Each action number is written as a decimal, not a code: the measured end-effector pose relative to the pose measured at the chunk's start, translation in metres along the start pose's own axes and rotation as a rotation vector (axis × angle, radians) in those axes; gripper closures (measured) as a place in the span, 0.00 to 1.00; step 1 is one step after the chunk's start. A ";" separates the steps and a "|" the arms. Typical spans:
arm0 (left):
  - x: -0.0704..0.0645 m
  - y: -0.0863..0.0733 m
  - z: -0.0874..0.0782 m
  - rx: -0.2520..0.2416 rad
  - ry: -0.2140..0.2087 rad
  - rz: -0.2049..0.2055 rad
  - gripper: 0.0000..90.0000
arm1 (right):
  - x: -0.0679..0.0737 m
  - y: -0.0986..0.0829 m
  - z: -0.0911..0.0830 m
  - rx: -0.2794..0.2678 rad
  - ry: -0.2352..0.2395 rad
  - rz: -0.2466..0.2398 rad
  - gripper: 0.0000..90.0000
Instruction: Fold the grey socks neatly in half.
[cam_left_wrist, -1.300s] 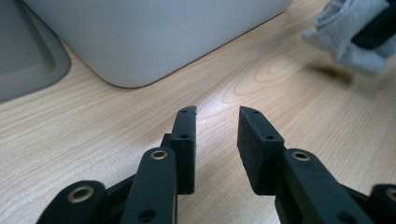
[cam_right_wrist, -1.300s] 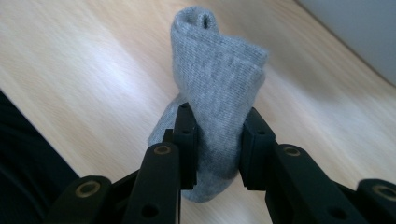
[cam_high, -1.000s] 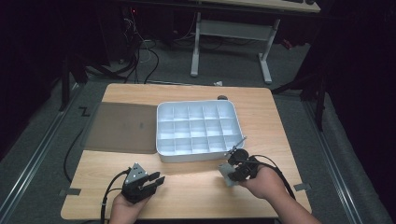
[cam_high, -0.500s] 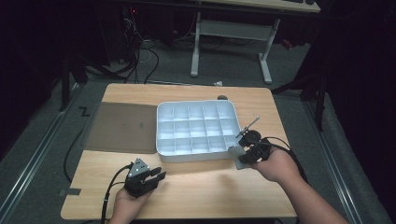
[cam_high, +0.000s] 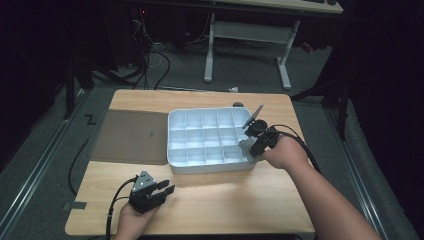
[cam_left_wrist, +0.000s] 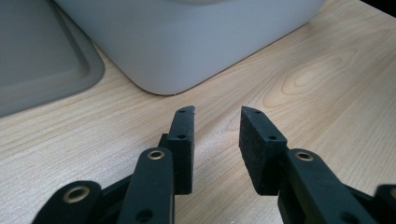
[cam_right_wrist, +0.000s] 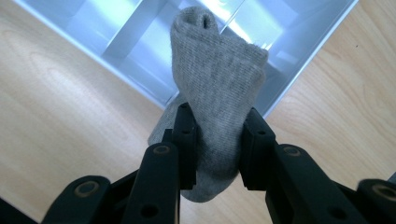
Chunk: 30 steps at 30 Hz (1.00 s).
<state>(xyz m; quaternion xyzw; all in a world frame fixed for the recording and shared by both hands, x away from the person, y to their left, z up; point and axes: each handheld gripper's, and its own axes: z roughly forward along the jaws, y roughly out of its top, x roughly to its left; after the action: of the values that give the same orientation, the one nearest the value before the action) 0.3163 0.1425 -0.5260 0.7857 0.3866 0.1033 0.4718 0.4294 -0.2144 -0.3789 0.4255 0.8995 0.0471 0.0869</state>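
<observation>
Tongs on your right (cam_right_wrist: 215, 135) are pinching a rolled grey sock (cam_right_wrist: 217, 79) across its middle — its long axis runs straight out along the jaws, open cuff end pointing away from you and over the near right corner of the white divided tray (cam_high: 176, 150). In the right gripper view the sock's tip hangs above the tray's compartments, while its lower end is over the worktop (cam_high: 235, 200) just outside the rim. So the tray lies ahead of the sock; I'd judge a short carry forward puts it over a cell. Your left tongs (cam_left_wrist: 215, 140) are spread with nothing between them, low over the worktop by the tray's near left corner — well apart from the sock.
</observation>
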 end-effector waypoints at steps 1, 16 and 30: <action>0.000 0.000 0.000 0.000 -0.001 -0.001 0.74 | -0.001 0.003 0.001 0.004 -0.001 -0.008 0.81; 0.000 -0.001 -0.001 -0.003 -0.014 0.004 0.73 | -0.015 0.028 0.035 0.141 -0.031 -0.016 0.81; -0.001 0.000 0.001 -0.003 -0.020 0.003 0.72 | -0.008 0.039 0.037 0.202 -0.073 0.001 0.81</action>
<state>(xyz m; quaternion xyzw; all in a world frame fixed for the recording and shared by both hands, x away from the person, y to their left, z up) 0.3156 0.1414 -0.5263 0.7866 0.3805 0.0968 0.4766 0.4712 -0.1959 -0.4082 0.4341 0.8957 -0.0592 0.0762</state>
